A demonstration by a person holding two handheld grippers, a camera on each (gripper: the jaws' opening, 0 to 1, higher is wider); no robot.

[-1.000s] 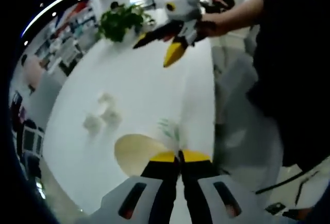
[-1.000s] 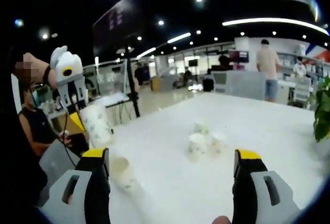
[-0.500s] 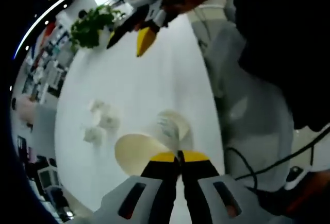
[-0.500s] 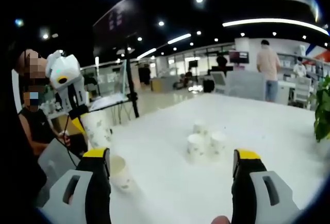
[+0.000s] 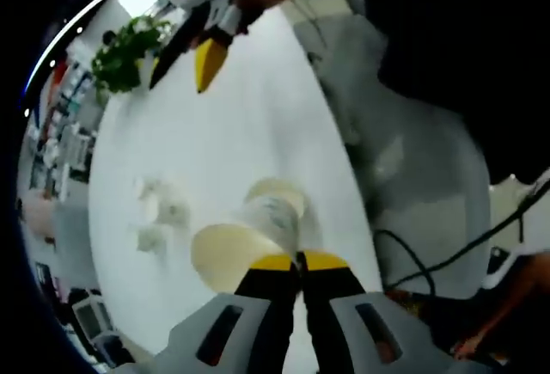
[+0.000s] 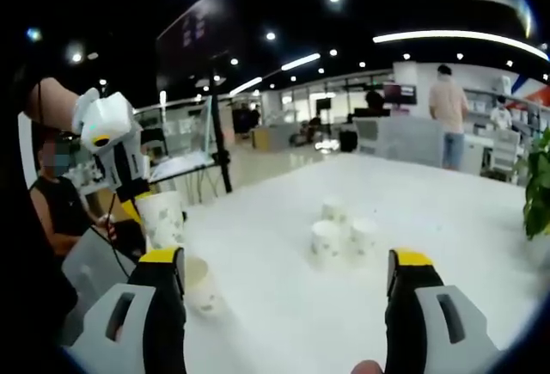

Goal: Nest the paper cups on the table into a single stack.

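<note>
- White paper cups with a faint green print are spread over the long white table (image 6: pixel 447 219): a cluster of three cups (image 6: pixel 339 235) stands upright near the middle of the table, touching or nearly so.
- In the left gripper view that same cluster (image 5: pixel 156 216) sits well apart from the table's near edge.
- The left gripper (image 5: pixel 298 262) has its yellow-tipped jaws pressed together on the rim of a held paper cup (image 5: pixel 241 241), whose cream mouth faces the camera.
- In the right gripper view this held cup (image 6: pixel 161 219) hangs roughly upright from the left gripper (image 6: pixel 133 204), above the near left corner of the table.
- Another paper cup (image 6: pixel 199 284) stands upright on the table just below and beside the held one; in the left gripper view its open mouth (image 5: pixel 275 195) lies just beyond the held cup's base. Whether the two touch is not clear.
- The right gripper (image 6: pixel 288 269) hovers over the table with its jaws spread wide and nothing between them; in the left gripper view it (image 5: pixel 185 47) hangs over the far part of the table, jaws apart.
- A green potted plant (image 5: pixel 125 45) stands at the far end of the table.
- People (image 6: pixel 447 112) stand in the office beyond the table, and a seated person (image 6: pixel 64 211) is at the left.
</note>
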